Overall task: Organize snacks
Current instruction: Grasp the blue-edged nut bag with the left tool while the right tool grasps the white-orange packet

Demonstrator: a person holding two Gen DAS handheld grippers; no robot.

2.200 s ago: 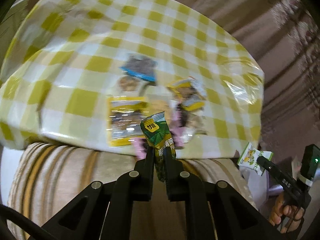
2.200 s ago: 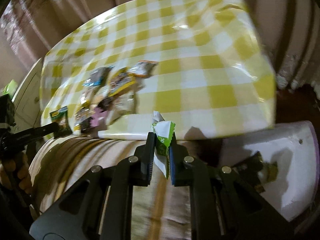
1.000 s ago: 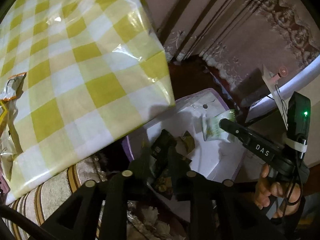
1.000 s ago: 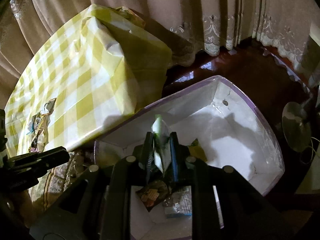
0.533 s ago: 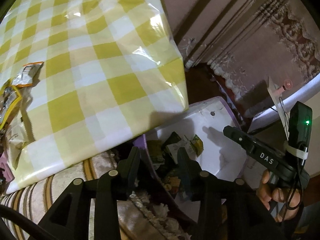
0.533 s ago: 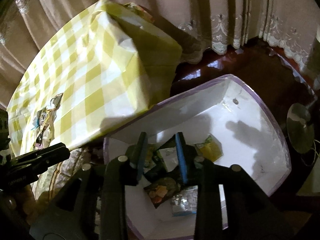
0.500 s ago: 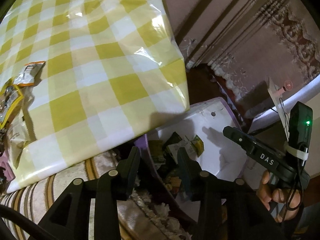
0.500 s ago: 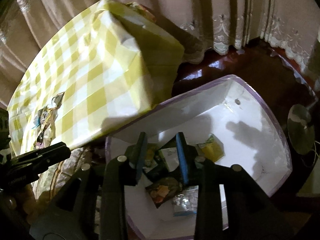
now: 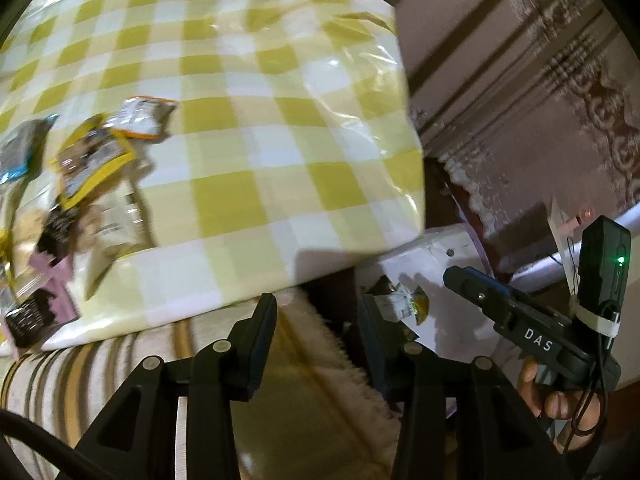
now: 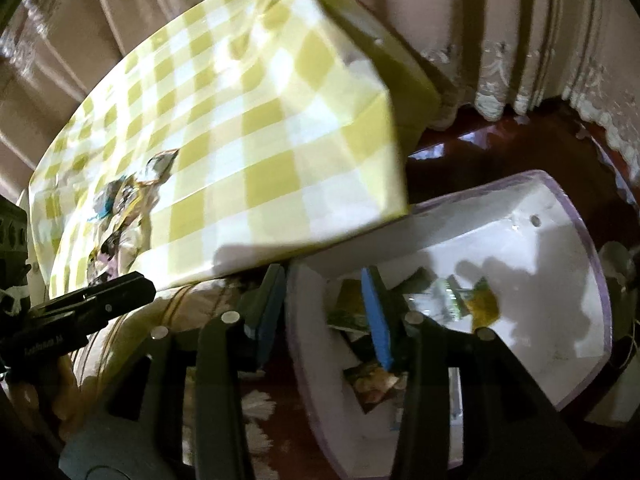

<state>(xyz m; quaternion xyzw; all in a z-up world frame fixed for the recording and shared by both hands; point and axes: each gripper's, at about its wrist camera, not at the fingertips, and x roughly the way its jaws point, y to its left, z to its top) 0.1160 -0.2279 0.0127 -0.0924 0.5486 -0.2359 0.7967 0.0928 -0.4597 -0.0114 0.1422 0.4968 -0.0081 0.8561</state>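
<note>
Left gripper [image 9: 316, 316] jaws apart, empty; right gripper [image 10: 326, 300] likewise, above white purple-rimmed box [image 10: 592, 264]; foil snack packets [image 9: 92, 160] at 9 o'clock on yellow-checked tablecloth [image 9: 256, 128], likely next

In the right wrist view the table [image 10: 248, 128] fills the 11 o'clock side, with snack packets [image 10: 124, 204] lying on it toward 9 o'clock. The bin [image 10: 568, 216] sits lower, just beside the table's corner, at 4 o'clock. More packets [image 10: 372, 384] lie inside it. Curtains [image 10: 500, 32] hang behind both, at 1 o'clock.
</note>
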